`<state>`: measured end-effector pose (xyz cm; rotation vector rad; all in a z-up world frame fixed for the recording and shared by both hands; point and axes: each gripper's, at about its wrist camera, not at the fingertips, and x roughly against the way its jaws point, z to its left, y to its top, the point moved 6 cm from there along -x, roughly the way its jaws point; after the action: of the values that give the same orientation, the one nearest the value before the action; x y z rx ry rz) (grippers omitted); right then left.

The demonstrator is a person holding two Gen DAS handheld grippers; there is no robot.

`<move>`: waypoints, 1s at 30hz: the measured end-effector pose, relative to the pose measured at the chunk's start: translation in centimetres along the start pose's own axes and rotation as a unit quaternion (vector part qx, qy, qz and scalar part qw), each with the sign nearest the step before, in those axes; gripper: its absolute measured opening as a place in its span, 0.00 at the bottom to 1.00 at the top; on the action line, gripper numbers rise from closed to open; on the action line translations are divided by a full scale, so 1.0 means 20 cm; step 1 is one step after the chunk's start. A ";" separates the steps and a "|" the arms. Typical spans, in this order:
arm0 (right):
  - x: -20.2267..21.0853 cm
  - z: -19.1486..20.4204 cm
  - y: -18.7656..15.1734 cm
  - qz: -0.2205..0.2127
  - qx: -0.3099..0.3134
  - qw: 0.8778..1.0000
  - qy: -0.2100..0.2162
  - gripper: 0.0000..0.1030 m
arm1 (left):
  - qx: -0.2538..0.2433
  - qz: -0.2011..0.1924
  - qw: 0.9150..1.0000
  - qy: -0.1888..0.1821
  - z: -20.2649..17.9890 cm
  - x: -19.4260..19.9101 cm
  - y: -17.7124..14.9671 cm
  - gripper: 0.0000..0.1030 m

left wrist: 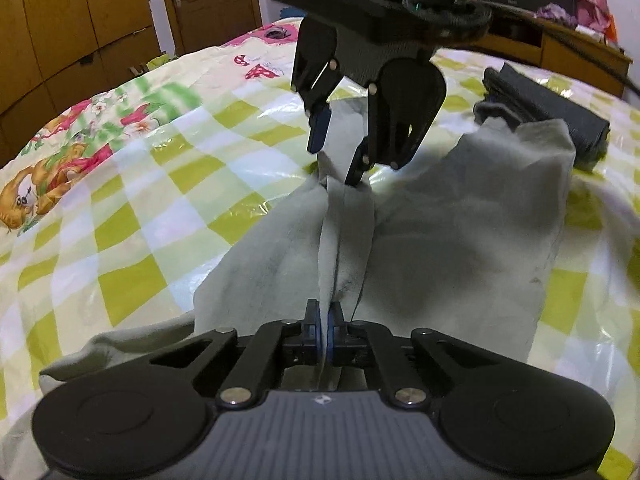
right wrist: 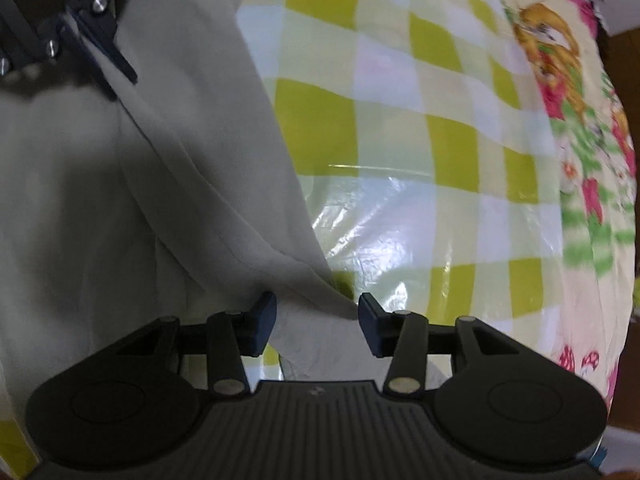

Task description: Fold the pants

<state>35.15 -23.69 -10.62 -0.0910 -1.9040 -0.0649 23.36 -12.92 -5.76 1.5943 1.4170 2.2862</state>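
Pale grey-green pants (left wrist: 440, 232) lie rumpled on the checked bed cover (left wrist: 140, 208). My left gripper (left wrist: 325, 320) is shut on a raised ridge of the pants fabric at the near end. My right gripper (left wrist: 336, 160) hangs over the far end of the same ridge, open, one finger on each side of the fabric. In the right wrist view the pants (right wrist: 140, 184) fill the left half, and a corner of the cloth lies between my right gripper's (right wrist: 318, 320) open blue pads (right wrist: 266, 316). The left gripper (right wrist: 92, 56) shows at top left, pinching fabric.
A folded dark grey garment (left wrist: 548, 112) lies at the far right of the bed behind the pants. Wooden wardrobes (left wrist: 80, 32) stand beyond the bed at the left, a wooden desk (left wrist: 560, 48) at the right. The bed's cartoon-print edge (right wrist: 580, 128) is at right.
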 end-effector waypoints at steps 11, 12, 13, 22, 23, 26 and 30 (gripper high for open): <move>0.15 0.06 -0.16 0.028 -0.077 0.996 -0.027 0.00 | 0.002 -0.021 1.000 0.000 -0.04 0.07 0.01 0.18; 0.17 0.07 -0.17 0.027 -0.081 0.996 -0.041 0.01 | 0.002 -0.022 1.000 -0.001 -0.05 0.08 0.01 0.18; 0.17 0.06 -0.16 0.023 -0.075 0.995 -0.059 0.01 | 0.000 -0.022 1.000 -0.001 -0.06 0.08 0.01 0.18; 0.12 0.15 -0.02 -0.003 0.075 0.994 -0.078 0.55 | -0.013 -0.031 0.999 -0.009 -0.12 0.12 0.02 0.18; 0.09 0.16 -0.01 0.001 0.089 0.993 -0.072 0.53 | -0.010 -0.032 0.999 -0.011 -0.11 0.13 0.02 0.18; 0.05 0.19 0.01 0.014 0.123 0.990 -0.075 0.46 | -0.008 -0.038 0.999 -0.021 -0.11 0.14 0.03 0.18; 0.06 0.22 0.06 0.006 0.168 0.983 -0.071 0.40 | -0.017 -0.040 0.999 -0.030 -0.13 0.14 0.03 0.18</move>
<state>30.74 -22.09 -10.96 0.1250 -2.0299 0.2785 20.30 -13.55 -3.48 1.5532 1.3957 2.1861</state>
